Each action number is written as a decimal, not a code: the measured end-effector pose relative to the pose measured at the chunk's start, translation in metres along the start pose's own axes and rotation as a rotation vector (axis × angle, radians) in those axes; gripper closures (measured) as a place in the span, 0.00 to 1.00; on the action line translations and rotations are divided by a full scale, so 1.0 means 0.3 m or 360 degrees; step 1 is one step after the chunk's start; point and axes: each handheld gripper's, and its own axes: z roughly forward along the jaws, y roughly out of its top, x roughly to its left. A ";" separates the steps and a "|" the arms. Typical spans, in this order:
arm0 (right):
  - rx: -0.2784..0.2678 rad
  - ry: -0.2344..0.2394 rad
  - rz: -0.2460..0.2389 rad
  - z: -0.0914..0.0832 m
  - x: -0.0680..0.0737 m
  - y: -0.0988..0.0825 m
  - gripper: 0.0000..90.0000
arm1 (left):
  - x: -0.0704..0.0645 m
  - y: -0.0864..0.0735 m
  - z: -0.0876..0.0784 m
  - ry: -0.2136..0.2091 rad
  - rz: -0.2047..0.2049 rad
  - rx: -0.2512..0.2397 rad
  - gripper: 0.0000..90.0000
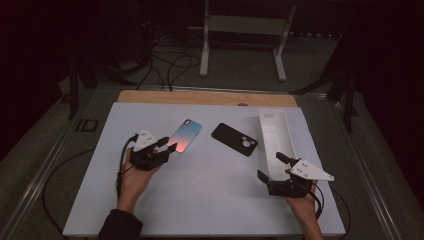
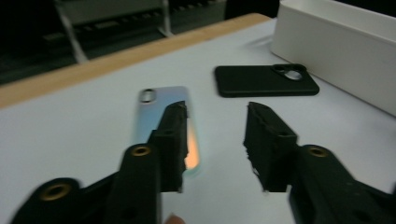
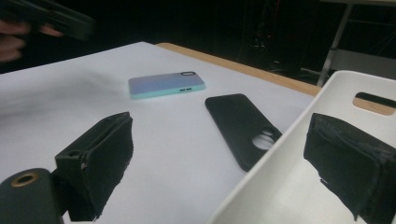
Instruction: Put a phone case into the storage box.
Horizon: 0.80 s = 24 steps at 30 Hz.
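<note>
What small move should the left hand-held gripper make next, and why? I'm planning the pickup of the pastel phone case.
Probably ease the left hand-held gripper forward and down over the near end of the pastel phone case. Its jaws stand open with nothing between them, just short of the case, which lies flat on the white table, apart from the black phone case.

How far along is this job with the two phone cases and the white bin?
Nothing looks done: the bin is empty. In hand: the left gripper, open, reaches for the iridescent case. The right gripper, open, straddles the bin's wall. Left: that case and the black case lie on the table.
</note>
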 end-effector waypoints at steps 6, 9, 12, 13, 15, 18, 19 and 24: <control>-0.0009 0.0015 -0.0019 0.014 0.007 0.017 0.09 | 0.038 -0.077 -0.133 0.0145 -0.0046 -0.0052 0.29; -0.0011 0.0008 -0.0023 0.019 0.008 0.018 0.09 | 0.055 -0.124 -0.171 0.0169 -0.0101 -0.0077 0.19; -0.0017 0.0002 -0.0015 0.018 0.011 0.013 0.09 | 0.055 -0.171 -0.196 0.0157 -0.0137 -0.0110 0.14; -0.0017 0.0002 -0.0015 0.018 0.011 0.013 0.09 | 0.055 -0.171 -0.196 0.0157 -0.0137 -0.0110 0.11; -0.0020 -0.0001 -0.0003 0.015 0.011 0.004 0.09 | 0.048 -0.215 -0.211 0.0089 -0.0137 -0.0096 0.01; -0.0021 0.0000 -0.0006 0.013 0.014 0.000 0.09 | 0.041 -0.228 -0.224 0.0086 -0.0125 -0.0111 0.00; -0.0024 0.0002 -0.0006 0.010 0.017 -0.003 0.09 | 0.042 -0.235 -0.237 0.0107 -0.0121 -0.0110 0.00; -0.0003 0.0012 0.0000 0.010 0.022 -0.023 0.09 | 0.057 -0.248 -0.253 0.0125 -0.0152 -0.0142 0.00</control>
